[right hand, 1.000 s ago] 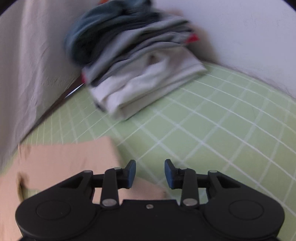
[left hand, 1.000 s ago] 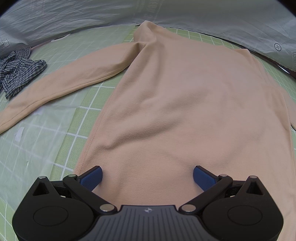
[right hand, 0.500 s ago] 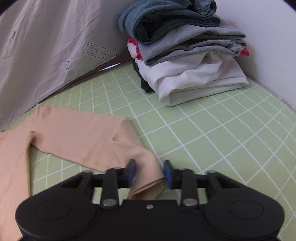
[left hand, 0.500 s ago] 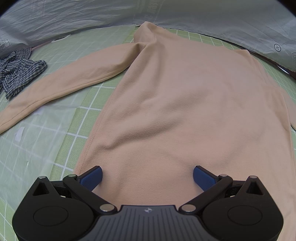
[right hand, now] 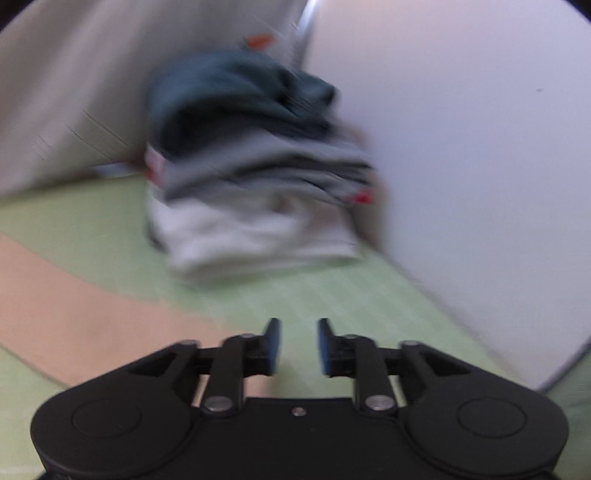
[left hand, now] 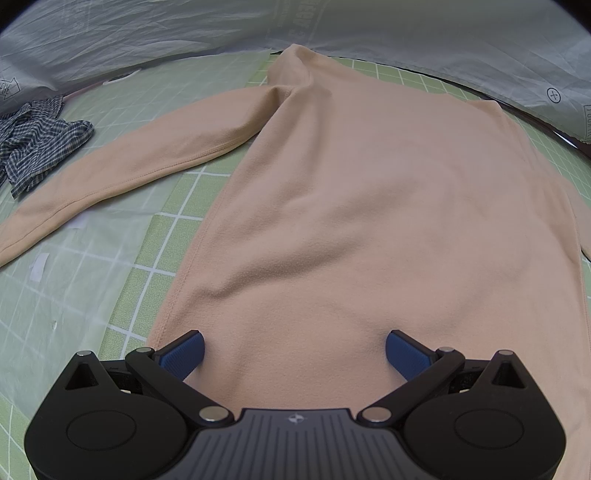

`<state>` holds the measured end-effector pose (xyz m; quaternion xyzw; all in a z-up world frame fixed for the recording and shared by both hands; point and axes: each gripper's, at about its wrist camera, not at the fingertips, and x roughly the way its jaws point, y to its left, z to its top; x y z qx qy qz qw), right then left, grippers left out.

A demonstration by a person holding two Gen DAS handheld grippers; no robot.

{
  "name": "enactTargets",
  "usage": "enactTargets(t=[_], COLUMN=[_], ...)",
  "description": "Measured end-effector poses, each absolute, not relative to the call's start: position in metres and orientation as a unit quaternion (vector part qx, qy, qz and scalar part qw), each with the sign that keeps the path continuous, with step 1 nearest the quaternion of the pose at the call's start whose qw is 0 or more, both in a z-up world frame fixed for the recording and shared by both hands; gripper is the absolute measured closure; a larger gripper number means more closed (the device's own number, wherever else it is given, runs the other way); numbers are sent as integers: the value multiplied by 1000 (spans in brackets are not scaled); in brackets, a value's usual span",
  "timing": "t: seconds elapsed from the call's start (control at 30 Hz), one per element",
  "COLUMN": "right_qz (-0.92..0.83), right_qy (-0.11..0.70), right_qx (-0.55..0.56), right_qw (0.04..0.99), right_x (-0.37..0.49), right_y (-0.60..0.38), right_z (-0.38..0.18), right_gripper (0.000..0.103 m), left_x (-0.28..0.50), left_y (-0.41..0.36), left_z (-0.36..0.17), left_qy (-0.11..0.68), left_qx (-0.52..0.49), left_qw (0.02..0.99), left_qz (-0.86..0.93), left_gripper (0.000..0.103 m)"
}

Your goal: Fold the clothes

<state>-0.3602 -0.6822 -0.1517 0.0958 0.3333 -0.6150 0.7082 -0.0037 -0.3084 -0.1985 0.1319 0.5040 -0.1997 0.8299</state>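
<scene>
A peach long-sleeved top (left hand: 354,206) lies flat on the green grid mat (left hand: 110,295), collar at the far end. One sleeve (left hand: 122,177) stretches out to the left. My left gripper (left hand: 294,352) is open wide just over the top's near hem, its blue pads (left hand: 183,354) resting at the fabric with nothing pinched. The right wrist view is blurred by motion. There the other peach sleeve (right hand: 74,306) lies at the left, its end running under my right gripper (right hand: 298,347). That gripper stands open with a narrow gap, and only mat shows between its tips.
A stack of folded clothes (right hand: 255,192) stands on the mat ahead of the right gripper, beside a white wall (right hand: 480,166). A crumpled checked shirt (left hand: 37,144) lies at the far left. Grey sheeting (left hand: 184,33) borders the mat's far edge.
The right gripper's view has swung fast and blurred, with the folded stack now straight ahead and the sleeve end further left and underneath. The left gripper and the top have not moved.
</scene>
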Motion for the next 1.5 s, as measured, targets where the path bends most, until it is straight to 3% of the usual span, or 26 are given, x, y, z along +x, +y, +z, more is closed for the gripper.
enactTargets(t=[0.07,0.23,0.33,0.8,0.97,1.07,1.37,1.43,1.5], right_qz=[-606,-554,-497,-374,-396,-412,-444,-447,-453], right_qy=[331,348,360,417,411,410,439,445,448], right_qx=[110,131,127,123,128,146,157,148,144], right_qw=[715,745,779,819,811,801,765,762,757], right_x=[-364,-348,-327,-257,-233,-218,-186,-182,-179], right_y=[-679,-658,-633,-538,-508,-495,-457,-449,-444], right_z=[-154,-164,-169,-171,-168,-167,-171,-171,-171], right_gripper=[60,14,0,0,0,0,0,0,0], left_x=[-4,-4,-2,73,140,176,221,219,215], left_y=[-309,-307,-296,-100,-51,-37,-22,-23,-23], left_z=[-198,-197,-193,-147,-150,-157,-181,-182,-183], left_qy=[504,507,517,471,461,460,450,439,432], left_qx=[132,133,122,-45,-66,-70,-55,-35,-18], left_qw=[830,827,823,881,885,885,891,897,901], left_qz=[-199,-203,-203,-22,7,10,-27,-35,-38], left_gripper=[0,0,0,2,12,30,38,53,91])
